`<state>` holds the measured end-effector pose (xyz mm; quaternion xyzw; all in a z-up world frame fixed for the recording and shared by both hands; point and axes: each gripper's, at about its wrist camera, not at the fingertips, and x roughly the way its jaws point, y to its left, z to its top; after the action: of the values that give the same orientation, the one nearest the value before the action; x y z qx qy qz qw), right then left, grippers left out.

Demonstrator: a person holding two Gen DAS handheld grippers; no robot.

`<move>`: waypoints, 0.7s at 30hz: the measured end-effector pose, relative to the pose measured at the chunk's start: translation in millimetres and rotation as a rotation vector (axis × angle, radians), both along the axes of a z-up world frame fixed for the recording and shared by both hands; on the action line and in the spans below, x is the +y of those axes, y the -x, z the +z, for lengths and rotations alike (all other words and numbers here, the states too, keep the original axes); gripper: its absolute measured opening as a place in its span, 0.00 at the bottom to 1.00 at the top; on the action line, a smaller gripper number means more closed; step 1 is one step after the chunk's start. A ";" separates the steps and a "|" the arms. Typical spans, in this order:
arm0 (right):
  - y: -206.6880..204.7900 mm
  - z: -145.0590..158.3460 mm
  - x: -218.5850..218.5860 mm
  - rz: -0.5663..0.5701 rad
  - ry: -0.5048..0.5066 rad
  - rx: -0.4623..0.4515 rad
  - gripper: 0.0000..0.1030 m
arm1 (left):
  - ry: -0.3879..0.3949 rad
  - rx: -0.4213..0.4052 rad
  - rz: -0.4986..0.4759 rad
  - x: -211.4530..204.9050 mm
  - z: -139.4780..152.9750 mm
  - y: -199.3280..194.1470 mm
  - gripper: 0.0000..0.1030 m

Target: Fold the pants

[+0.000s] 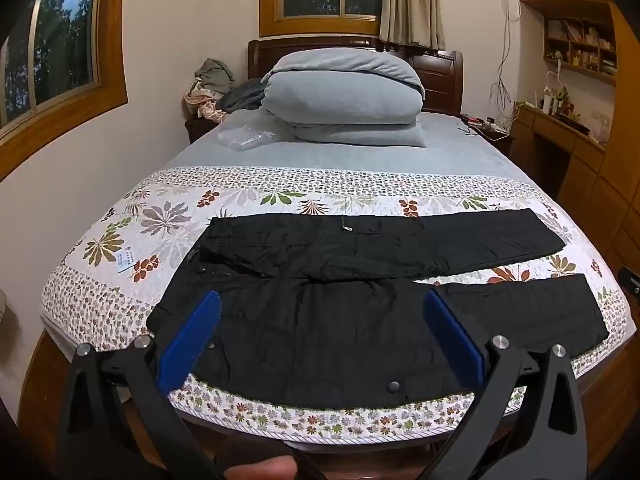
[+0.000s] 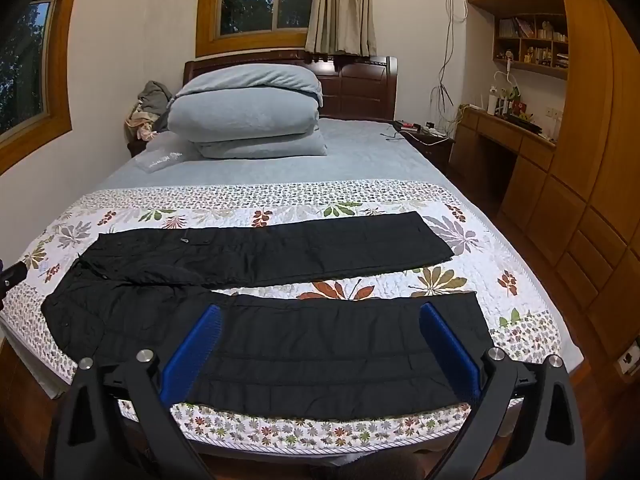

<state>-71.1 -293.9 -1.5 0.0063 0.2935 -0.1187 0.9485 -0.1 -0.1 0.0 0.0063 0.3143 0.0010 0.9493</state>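
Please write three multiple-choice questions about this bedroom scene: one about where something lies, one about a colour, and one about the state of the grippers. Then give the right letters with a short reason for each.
1. Where do the black pants lie?
A. On the floral quilt
B. On the floor
C. On the folded grey duvet

2. What colour are the gripper pads?
A. Red
B. Blue
C. Yellow

3. How do the left gripper and right gripper stand?
A. Both shut on the pants
B. One shut, one open
C. Both open, holding nothing

Answers:
1 A: the pants are spread flat, legs apart, across the quilt.
2 B: the pads on both grippers are blue.
3 C: each pair of fingers is spread wide above the fabric.
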 end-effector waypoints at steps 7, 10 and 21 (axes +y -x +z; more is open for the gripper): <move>-0.7 -3.4 1.2 0.001 0.008 0.002 0.97 | -0.004 -0.001 -0.006 -0.2 -0.9 0.1 0.98; 0.4 -6.0 2.6 0.000 0.014 0.003 0.97 | -0.012 0.003 -0.005 0.8 -2.9 -6.0 0.98; -14.7 -8.5 -18.5 -0.023 -0.006 0.019 0.97 | -0.011 0.024 0.013 9.5 -9.7 -18.2 0.98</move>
<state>-56.4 -312.3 -10.0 0.0116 0.3029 -0.1288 0.9442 18.1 9.4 -9.7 0.0094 0.3255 0.0089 0.9454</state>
